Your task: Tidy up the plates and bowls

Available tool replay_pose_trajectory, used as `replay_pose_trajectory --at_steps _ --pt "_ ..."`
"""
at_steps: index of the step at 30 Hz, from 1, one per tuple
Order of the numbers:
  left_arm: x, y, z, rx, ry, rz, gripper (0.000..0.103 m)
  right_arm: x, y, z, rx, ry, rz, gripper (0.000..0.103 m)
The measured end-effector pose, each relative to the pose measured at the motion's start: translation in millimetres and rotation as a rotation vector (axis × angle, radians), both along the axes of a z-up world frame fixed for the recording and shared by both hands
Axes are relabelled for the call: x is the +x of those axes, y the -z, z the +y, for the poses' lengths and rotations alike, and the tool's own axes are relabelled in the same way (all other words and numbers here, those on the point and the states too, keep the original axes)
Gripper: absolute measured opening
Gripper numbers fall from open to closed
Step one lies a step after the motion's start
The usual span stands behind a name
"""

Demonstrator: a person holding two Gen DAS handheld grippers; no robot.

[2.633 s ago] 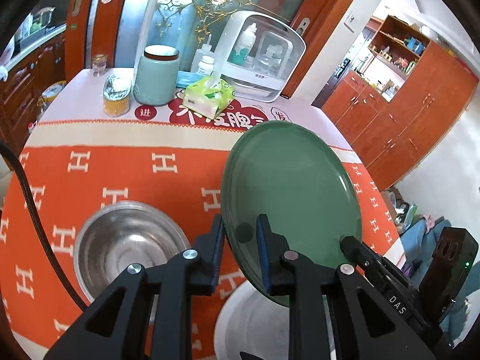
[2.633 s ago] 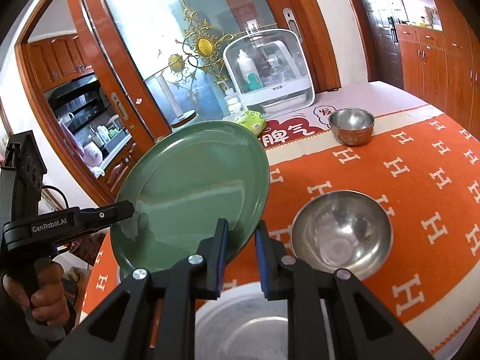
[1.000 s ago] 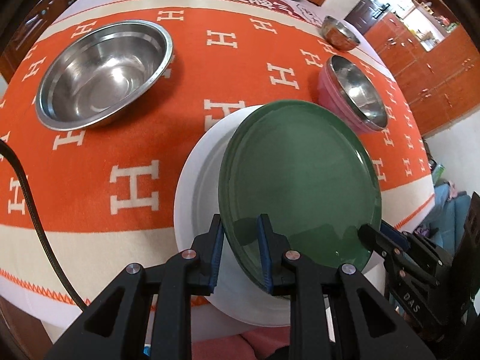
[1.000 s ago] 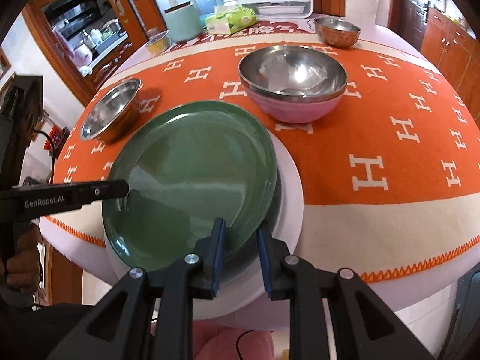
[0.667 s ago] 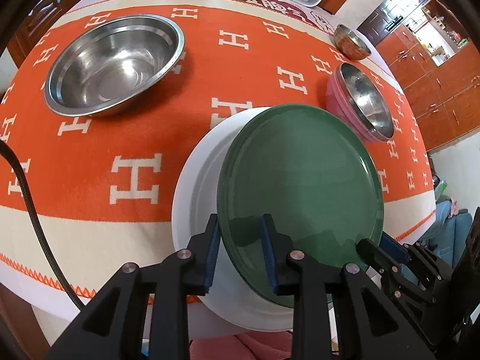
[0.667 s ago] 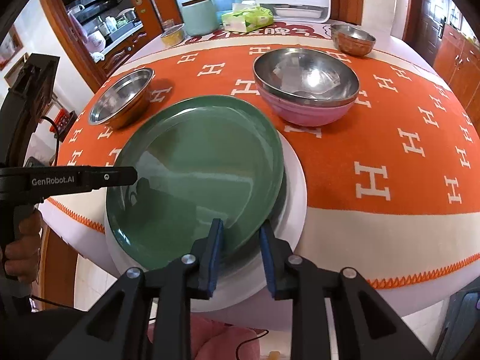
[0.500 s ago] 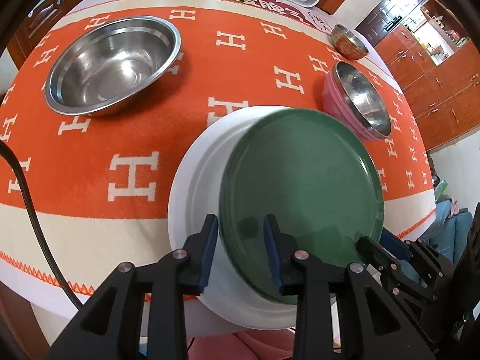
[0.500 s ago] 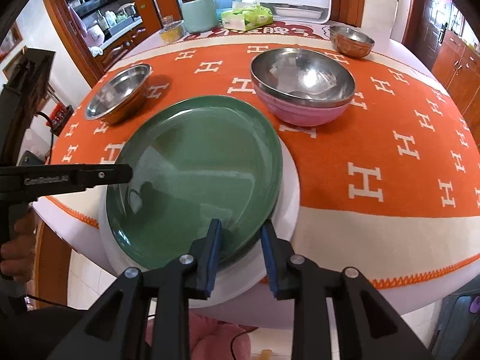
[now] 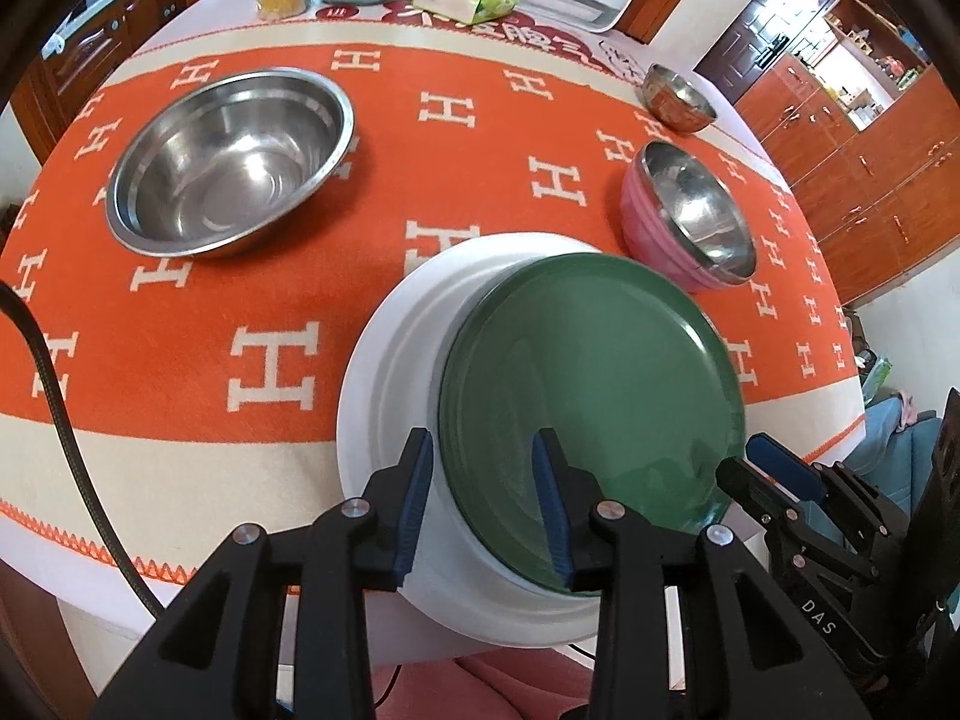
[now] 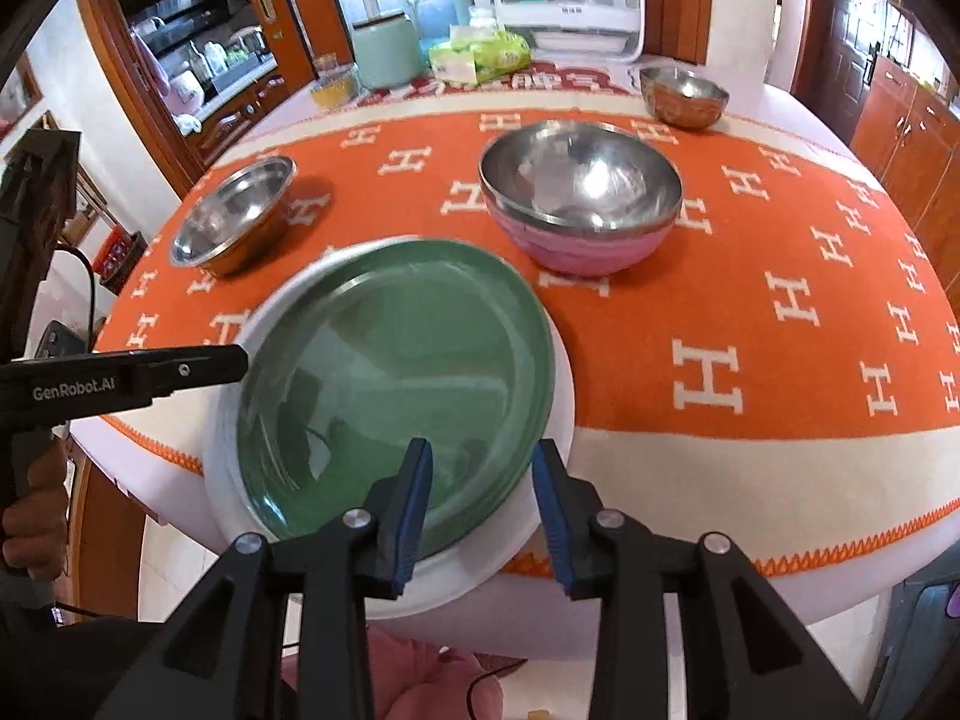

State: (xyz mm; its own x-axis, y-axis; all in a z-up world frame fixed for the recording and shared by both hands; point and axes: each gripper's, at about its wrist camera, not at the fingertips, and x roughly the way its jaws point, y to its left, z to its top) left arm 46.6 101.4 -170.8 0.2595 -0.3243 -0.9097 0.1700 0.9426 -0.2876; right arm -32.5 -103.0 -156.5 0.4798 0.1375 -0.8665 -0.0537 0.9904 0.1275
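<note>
A green plate (image 9: 591, 372) lies on a larger white plate (image 9: 390, 360) at the table's near edge; both also show in the right wrist view, the green plate (image 10: 390, 372) on the white plate (image 10: 540, 516). My left gripper (image 9: 483, 468) is open, its jaws either side of the green plate's near rim. My right gripper (image 10: 480, 474) is open at the plate's opposite rim. Each gripper shows in the other's view, the right one (image 9: 774, 480) and the left one (image 10: 180, 369).
A large steel bowl (image 9: 231, 159) sits at the left. A steel bowl nested in a pink bowl (image 10: 579, 198) sits beyond the plates. A small copper-toned bowl (image 10: 684, 96), a tissue pack (image 10: 480, 57), a green canister (image 10: 387, 48) and a white cabinet stand at the back.
Both grippers carried the green plate down onto the white plate, then opened and let it go. It now rests flat on the white plate.
</note>
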Motion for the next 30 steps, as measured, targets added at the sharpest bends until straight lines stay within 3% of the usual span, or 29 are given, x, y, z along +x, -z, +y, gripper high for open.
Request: replay_pose_trajectory --at_steps 4,18,24,30 --pt "-3 -11 -1 0.004 -0.006 -0.018 0.034 -1 -11 1 0.003 -0.012 -0.041 0.046" --pt "-34 -49 7 0.060 -0.083 -0.103 0.054 -18 -33 -1 0.020 -0.005 -0.143 0.050" --pt "-52 -53 17 0.140 -0.141 -0.120 0.054 -30 -32 2 0.047 0.000 -0.162 0.051" --pt "-65 -57 34 0.151 -0.190 -0.131 0.055 -37 -30 10 0.054 -0.007 -0.162 0.051"
